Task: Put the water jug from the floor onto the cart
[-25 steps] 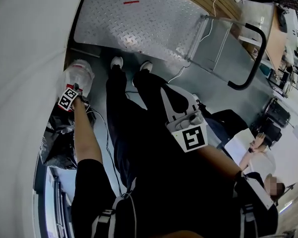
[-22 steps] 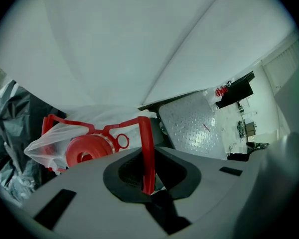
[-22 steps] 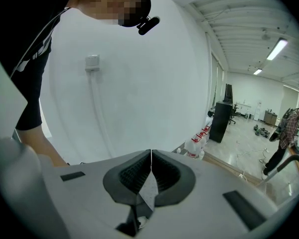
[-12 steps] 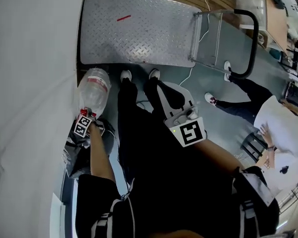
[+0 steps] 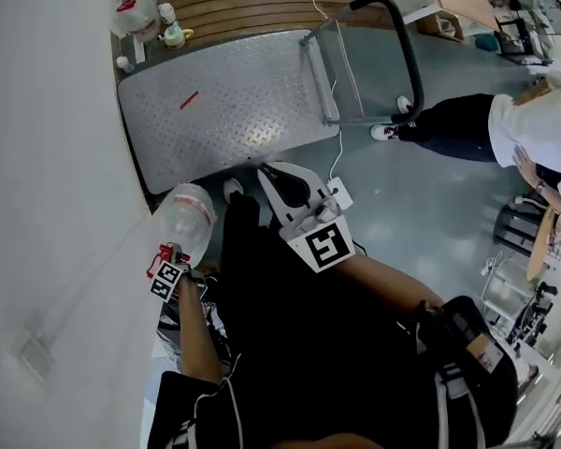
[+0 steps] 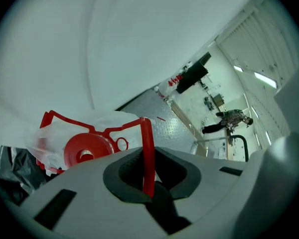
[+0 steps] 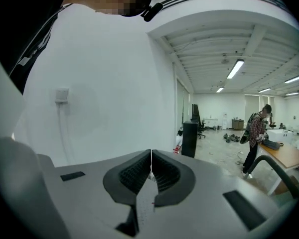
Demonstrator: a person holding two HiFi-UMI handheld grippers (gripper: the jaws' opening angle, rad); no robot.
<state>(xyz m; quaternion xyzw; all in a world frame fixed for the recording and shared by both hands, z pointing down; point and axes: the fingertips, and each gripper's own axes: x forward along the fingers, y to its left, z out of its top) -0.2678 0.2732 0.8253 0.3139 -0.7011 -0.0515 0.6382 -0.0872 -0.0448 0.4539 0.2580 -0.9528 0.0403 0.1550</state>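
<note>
Now higher, water jug (image 5: 185, 215) nears cart (image 5: 234, 101).

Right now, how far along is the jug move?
Done: the left gripper has its jaws shut on the red handle, and the jug hangs from it, apparently lifted. In hand: the jug is beside the near edge of the cart, not yet on it. Left: carry it over the deck and set it down. The right gripper is shut and empty.
</note>
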